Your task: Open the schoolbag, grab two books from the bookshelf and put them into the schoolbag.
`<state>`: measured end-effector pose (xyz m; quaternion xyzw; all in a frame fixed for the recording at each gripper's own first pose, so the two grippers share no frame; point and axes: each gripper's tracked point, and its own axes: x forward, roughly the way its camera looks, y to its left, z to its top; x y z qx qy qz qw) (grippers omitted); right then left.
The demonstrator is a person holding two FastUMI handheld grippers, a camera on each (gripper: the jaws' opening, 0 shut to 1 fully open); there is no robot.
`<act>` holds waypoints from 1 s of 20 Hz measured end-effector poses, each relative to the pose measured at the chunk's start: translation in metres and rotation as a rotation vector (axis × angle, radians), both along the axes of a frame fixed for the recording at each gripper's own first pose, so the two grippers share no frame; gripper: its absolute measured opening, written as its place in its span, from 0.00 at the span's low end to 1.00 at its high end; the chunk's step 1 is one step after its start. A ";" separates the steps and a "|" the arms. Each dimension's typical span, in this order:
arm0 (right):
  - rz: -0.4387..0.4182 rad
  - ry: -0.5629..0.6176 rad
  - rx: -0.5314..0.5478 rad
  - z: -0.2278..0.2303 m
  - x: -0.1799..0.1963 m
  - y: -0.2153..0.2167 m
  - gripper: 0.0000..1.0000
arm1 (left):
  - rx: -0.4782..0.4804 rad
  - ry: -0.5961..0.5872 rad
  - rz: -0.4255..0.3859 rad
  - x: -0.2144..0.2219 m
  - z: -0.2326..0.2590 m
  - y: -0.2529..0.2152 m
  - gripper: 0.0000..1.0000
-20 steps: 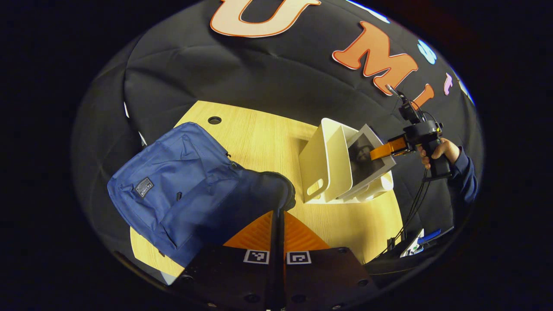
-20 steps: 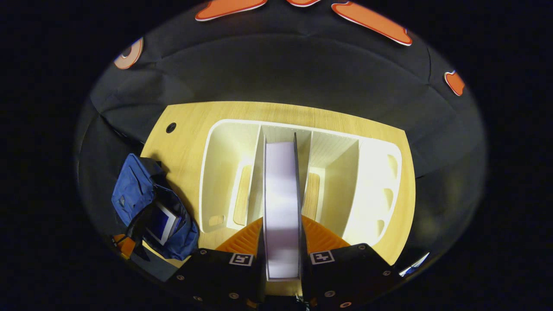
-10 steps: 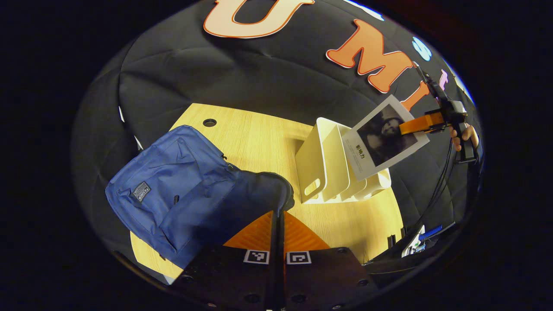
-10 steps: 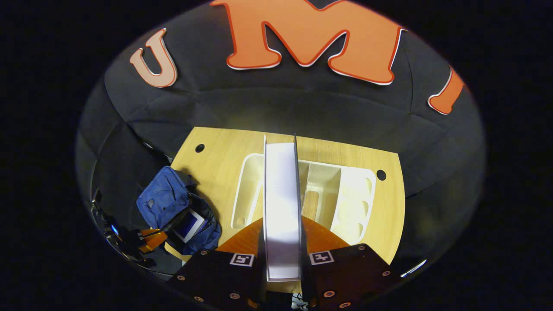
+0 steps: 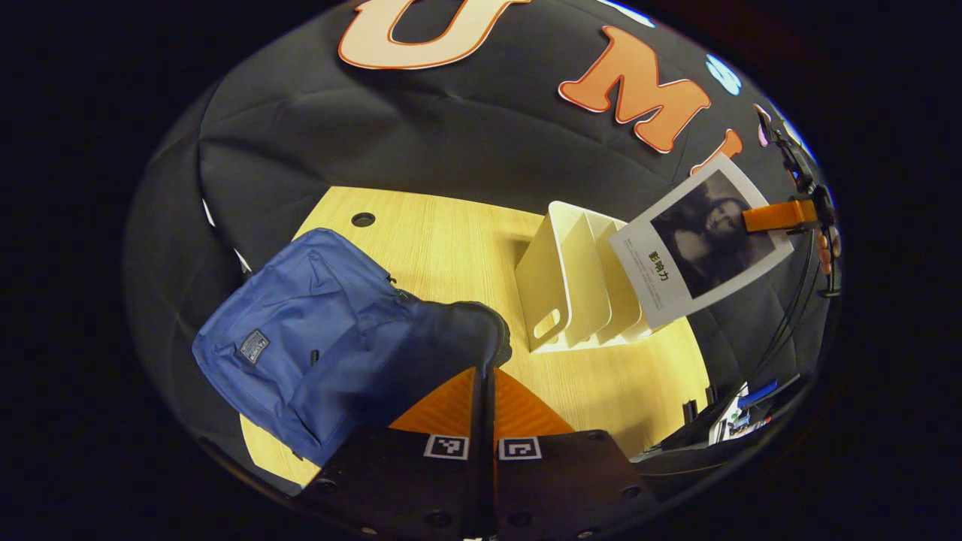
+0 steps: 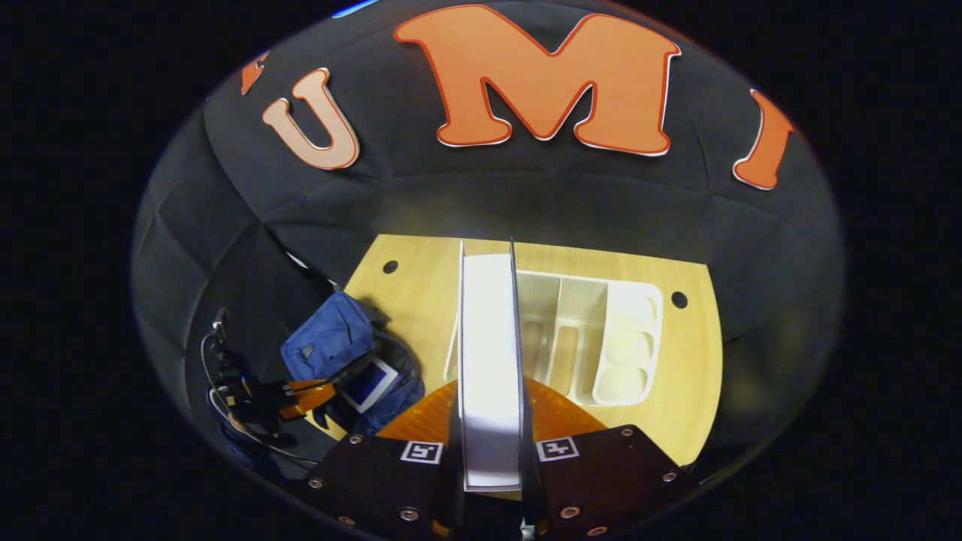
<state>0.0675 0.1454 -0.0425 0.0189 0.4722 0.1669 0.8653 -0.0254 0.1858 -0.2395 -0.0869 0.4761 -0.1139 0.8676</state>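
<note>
The blue schoolbag (image 5: 301,338) lies on the wooden table (image 5: 451,240), its dark mouth rim pinched in my shut left gripper (image 5: 485,372). A white bookshelf (image 5: 575,282) with upright dividers stands to the bag's right. My right gripper (image 6: 490,383) is shut on a white book (image 6: 488,338), seen edge-on and held in the air above the bookshelf (image 6: 601,338). From the left gripper view, that book (image 5: 699,248) shows a dark portrait cover, hanging right of the shelf in the right gripper (image 5: 751,219). A blue book (image 6: 368,382) sits inside the open schoolbag (image 6: 331,346), held by the left gripper (image 6: 304,392).
The table has round cable holes near its back corners (image 6: 679,300) (image 5: 363,219). Cables (image 5: 782,330) trail down from the right gripper, and small items (image 5: 740,413) lie beyond the table's right edge. Black booth cloth surrounds the table.
The right gripper has lifted the book up out of the bookshelf and well above it. The left gripper has stayed shut on the bag's rim, hardly moving.
</note>
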 end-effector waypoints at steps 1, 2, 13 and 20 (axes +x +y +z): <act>0.000 0.014 0.047 -0.004 -0.004 0.006 0.30 | 0.008 0.000 -0.007 0.001 0.001 0.000 0.01; -0.004 0.027 0.087 -0.009 -0.011 0.012 0.30 | 0.015 0.000 -0.014 0.002 0.001 0.000 0.01; -0.004 0.207 0.368 -0.090 -0.077 0.093 0.30 | 0.078 -0.012 -0.049 0.006 0.021 0.012 0.01; -0.018 0.232 0.467 -0.117 -0.085 0.137 0.30 | 0.102 -0.018 -0.077 0.004 0.027 0.017 0.01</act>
